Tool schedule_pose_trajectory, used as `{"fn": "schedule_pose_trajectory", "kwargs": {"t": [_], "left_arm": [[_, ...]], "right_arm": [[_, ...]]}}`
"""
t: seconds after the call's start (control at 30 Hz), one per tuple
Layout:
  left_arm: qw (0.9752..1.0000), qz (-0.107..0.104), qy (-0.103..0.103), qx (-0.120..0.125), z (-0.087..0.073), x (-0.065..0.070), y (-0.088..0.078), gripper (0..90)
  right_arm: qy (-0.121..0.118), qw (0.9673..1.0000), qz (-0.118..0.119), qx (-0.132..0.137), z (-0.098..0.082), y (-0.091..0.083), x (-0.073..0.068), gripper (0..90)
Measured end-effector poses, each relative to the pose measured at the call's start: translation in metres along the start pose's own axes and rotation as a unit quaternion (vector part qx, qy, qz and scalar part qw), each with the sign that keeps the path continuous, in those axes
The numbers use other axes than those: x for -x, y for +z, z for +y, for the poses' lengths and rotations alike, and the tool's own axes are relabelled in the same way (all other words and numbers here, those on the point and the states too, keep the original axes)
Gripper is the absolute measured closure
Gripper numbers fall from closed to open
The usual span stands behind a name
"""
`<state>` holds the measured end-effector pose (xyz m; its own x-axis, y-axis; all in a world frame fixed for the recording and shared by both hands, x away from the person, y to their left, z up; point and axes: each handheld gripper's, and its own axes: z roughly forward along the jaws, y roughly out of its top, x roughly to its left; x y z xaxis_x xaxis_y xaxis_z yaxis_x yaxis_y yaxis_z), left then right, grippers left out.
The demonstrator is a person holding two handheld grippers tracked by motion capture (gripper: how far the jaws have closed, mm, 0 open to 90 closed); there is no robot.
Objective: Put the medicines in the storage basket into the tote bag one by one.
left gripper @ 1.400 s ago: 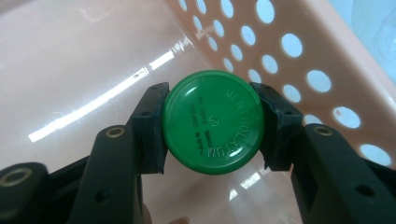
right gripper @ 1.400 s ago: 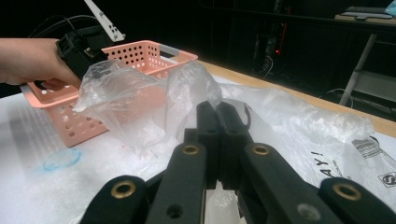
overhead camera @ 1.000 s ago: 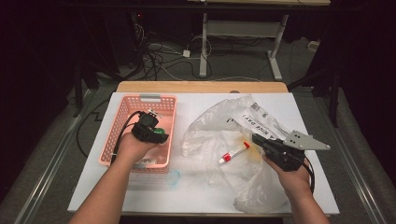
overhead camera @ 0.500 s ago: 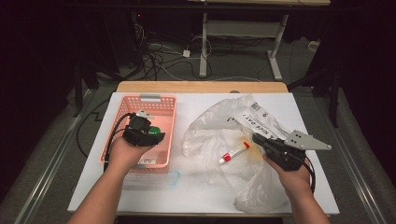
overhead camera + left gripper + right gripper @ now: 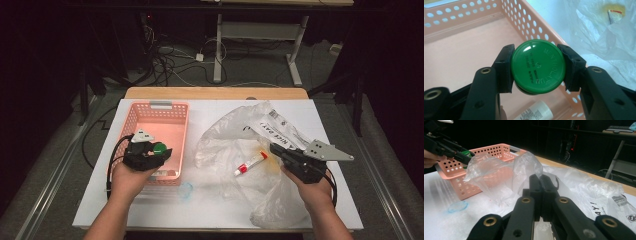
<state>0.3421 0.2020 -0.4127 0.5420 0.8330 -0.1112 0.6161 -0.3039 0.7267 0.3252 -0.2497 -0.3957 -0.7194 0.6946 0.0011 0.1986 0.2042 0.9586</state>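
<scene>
Green jar (image 5: 538, 68) sits clamped by its lid between the left gripper's (image 5: 538, 67) jaws, above the pink basket (image 5: 474, 50); its body is hidden under the lid. Right gripper (image 5: 541, 186) pinches the clear bag (image 5: 506, 173), whose film blurs the tube (image 5: 251, 163) inside.

On the table (image 5: 150, 205), the basket (image 5: 172, 107) is set at the left and the plastic bag (image 5: 225, 135) at the right, a tube (image 5: 251, 163) being laid on the bag and a bottle (image 5: 536, 113) inside the basket.
</scene>
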Motion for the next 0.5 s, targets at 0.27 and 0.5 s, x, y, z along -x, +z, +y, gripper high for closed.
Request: {"fn": "schedule_pose_trajectory", "kwargs": {"t": [0.27, 0.5], "left_arm": [[0.9994, -0.003, -0.017, 0.031, -0.022, 0.005, -0.007, 49.7], [0.9992, 0.0, -0.018, 0.037, -0.028, 0.005, -0.008, 49.7]], "right_arm": [[0.0, 1.0, 0.001, -0.001, 0.0, 0.001, -0.002, 90.0], [-0.001, 1.0, 0.002, -0.003, -0.001, 0.001, -0.002, 90.0]]}}
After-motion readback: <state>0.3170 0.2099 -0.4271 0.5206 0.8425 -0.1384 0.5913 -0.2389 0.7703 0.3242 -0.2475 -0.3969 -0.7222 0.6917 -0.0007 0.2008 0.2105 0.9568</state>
